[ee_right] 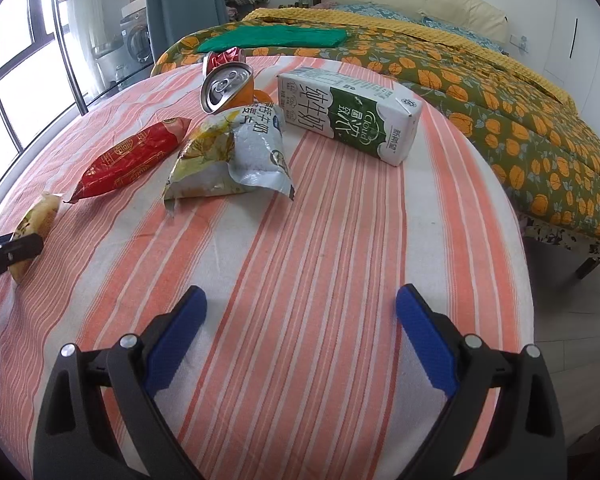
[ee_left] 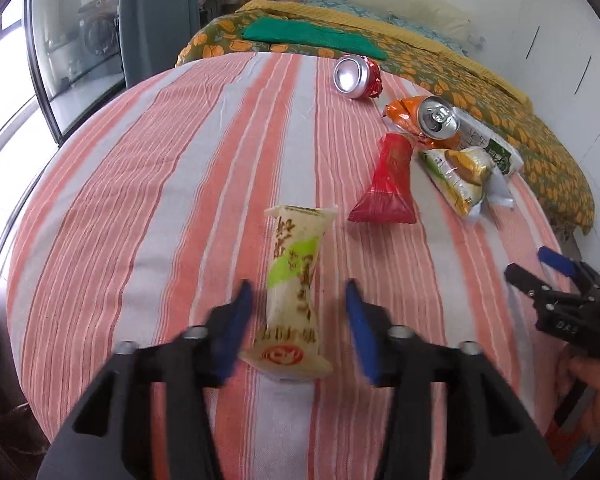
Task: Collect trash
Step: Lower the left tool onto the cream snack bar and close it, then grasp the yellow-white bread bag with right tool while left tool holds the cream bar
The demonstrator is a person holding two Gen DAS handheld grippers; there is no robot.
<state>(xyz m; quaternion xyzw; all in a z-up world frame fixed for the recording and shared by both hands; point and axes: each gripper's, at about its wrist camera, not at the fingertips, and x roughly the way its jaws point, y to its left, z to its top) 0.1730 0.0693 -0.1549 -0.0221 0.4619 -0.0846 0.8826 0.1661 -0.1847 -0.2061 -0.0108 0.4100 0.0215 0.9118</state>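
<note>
While cans lie open-mouthed, milk carton rests flat.

Both wrist cameras are looking steeply down along their fingers, close over the striped tablecloth — sharing the red wrapper, cream wrapper and the bed behind.

Orange-and-white striped tablecloth, red wrapper, green-and-white milk carton, green bedspread with orange flowers
</note>
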